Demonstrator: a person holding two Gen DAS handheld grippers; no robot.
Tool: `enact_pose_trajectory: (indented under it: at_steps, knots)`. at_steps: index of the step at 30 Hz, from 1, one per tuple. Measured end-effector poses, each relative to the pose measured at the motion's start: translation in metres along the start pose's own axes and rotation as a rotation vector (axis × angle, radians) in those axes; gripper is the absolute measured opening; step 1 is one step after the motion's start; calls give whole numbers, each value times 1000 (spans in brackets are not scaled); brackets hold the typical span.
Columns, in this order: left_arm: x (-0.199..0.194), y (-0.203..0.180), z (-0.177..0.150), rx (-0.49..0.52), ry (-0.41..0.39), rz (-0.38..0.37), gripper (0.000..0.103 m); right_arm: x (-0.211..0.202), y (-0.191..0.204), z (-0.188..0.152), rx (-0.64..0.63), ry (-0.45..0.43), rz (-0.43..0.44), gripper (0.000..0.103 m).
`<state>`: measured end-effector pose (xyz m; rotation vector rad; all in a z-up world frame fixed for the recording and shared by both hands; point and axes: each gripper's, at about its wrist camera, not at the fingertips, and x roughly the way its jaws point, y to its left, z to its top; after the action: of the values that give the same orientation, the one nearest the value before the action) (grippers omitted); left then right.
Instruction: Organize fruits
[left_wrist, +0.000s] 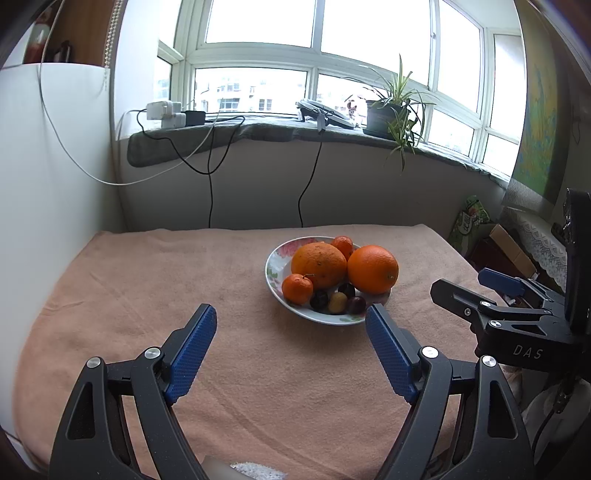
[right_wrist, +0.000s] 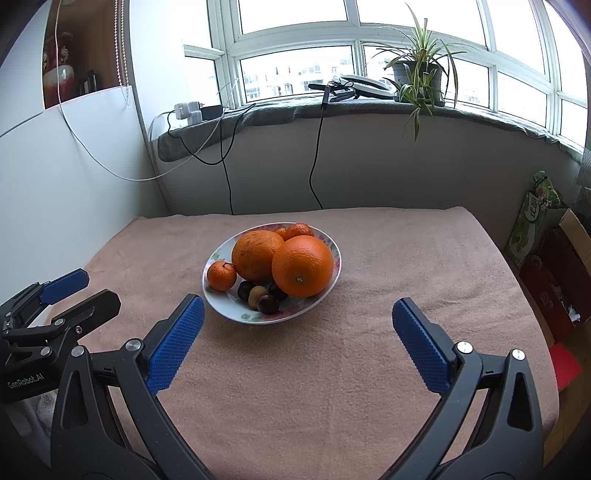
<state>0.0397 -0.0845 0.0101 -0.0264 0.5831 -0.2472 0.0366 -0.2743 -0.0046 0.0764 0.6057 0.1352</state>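
2 grippers open, empty; fruit plate (right_wrist: 334, 258) just ahead, btwn both.

Both wrist views look forward and somewhat down along their own jaws, over the near part of the worktop (left_wrist: 147, 280) toward the window. The left view stands left of the right one. Both share the fruit plate (left_wrist: 271, 271) (right_wrist: 334, 251) at mid-distance.

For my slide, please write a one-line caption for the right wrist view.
Open right gripper facing a floral plate of oranges, tangerines and small dark fruits on a pink cloth.
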Motion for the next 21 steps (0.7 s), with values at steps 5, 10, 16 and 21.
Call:
enact_pose_trajectory:
  at_steps: [5, 10, 16, 21]
  knots:
    - [-1, -1, 0, 2, 2, 2, 83, 1, -1, -1, 2, 1, 1, 103]
    - [-1, -2, 1, 3, 1, 6, 83, 1, -1, -1, 2, 0, 0, 103]
    - [-1, -2, 1, 4, 0, 6, 83, 0, -1, -1, 3, 0, -1, 103]
    - [-1, -1, 1, 4, 1, 8, 83, 1, -2, -1, 1, 3, 3, 103]
